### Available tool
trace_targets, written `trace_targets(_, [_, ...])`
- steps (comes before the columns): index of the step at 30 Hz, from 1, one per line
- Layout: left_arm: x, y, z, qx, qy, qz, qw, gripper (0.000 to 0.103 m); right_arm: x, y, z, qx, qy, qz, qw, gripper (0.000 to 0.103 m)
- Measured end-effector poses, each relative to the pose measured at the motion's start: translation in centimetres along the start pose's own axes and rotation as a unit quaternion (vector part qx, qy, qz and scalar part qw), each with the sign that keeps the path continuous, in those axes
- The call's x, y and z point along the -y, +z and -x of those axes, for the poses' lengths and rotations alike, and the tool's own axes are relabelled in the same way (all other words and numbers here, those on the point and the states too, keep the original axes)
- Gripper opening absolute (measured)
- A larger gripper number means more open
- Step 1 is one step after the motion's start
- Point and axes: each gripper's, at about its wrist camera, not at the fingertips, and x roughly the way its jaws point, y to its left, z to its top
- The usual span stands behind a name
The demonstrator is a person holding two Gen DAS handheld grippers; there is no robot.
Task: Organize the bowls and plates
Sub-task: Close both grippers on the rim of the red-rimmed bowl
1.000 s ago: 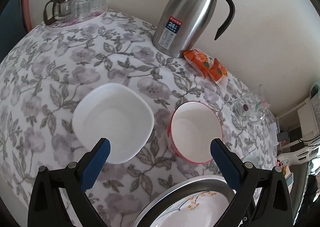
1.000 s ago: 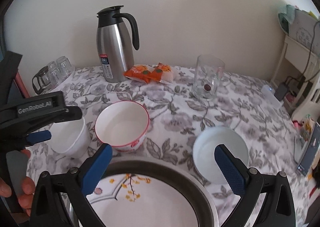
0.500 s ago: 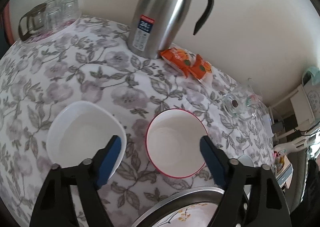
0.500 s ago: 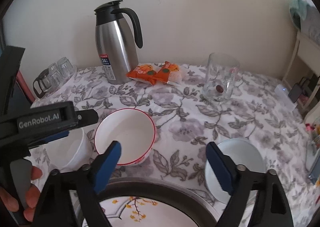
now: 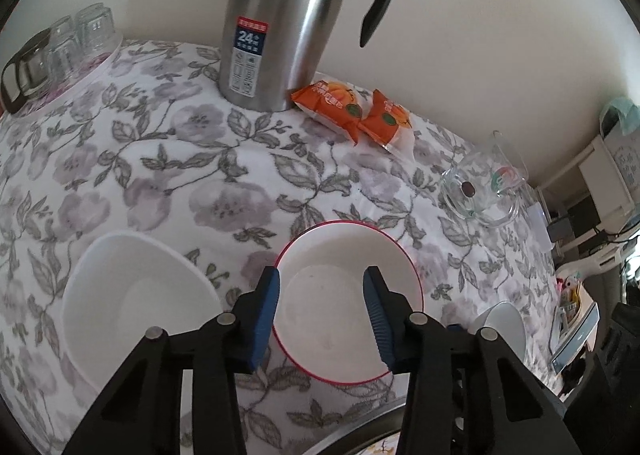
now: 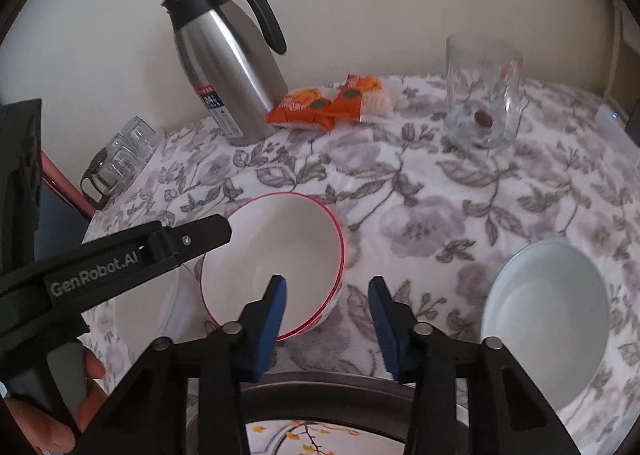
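A red-rimmed white bowl [image 5: 352, 295] [image 6: 276, 255] sits mid-table. My left gripper [image 5: 322, 315] hovers over its near left rim, part-open and empty, left finger outside the rim, right finger over the inside. My right gripper [image 6: 326, 319] is part-open and empty at the bowl's near right rim, left finger over the inside. A squarish white bowl [image 5: 136, 303] lies to the left. A pale blue bowl [image 6: 548, 319] lies to the right. A plate with a yellow flower pattern and dark rim [image 6: 340, 387] sits at the near edge.
A steel thermos jug [image 5: 280, 23] stands at the back beside orange snack packets [image 5: 352, 111]. A glass mug [image 6: 484, 91] stands back right. Small glasses and a glass pot [image 5: 52, 51] sit at the back left corner. A floral cloth [image 5: 168, 159] covers the table.
Both grippers have narrowed from wide open and moved forward onto the red-rimmed bowl. The left one shifted right, off the squarish white bowl.
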Motion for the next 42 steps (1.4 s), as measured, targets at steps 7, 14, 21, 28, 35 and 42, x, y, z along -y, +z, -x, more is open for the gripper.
trace_targets(7, [-0.2,0.3,-1.1,-0.004,0.003,-0.009,0.9999,0.040,0.3,0.0,-1.3,-0.017,0.003,-0.012,1.000,0.031])
trace_targets(14, [-0.4,0.4,-1.2,0.000,0.005,-0.011,0.9999,0.038,1.0,-0.1,-1.9,-0.023,-0.003,-0.021,1.000,0.028])
trace_targets(21, [-0.3,0.3,-1.4,0.000,0.009,-0.013,0.9999,0.038,1.6,-0.2,-1.8,-0.024,-0.003,-0.023,0.999,0.028])
trace_targets(28, [0.0,0.1,-1.9,-0.005,0.009,-0.022,0.9997,0.033,2.5,-0.2,-2.0,-0.028,-0.011,-0.037,0.999,0.028])
trace_targets(35, [0.1,-0.2,-2.1,-0.003,0.029,-0.024,0.9993,0.020,2.4,-0.2,-2.0,-0.027,-0.001,-0.036,0.999,0.022])
trace_targets(42, [-0.4,-0.3,-2.4,-0.004,0.035,-0.010,0.9993,0.018,1.6,-0.3,-2.0,-0.026,0.019,-0.028,0.999,0.015])
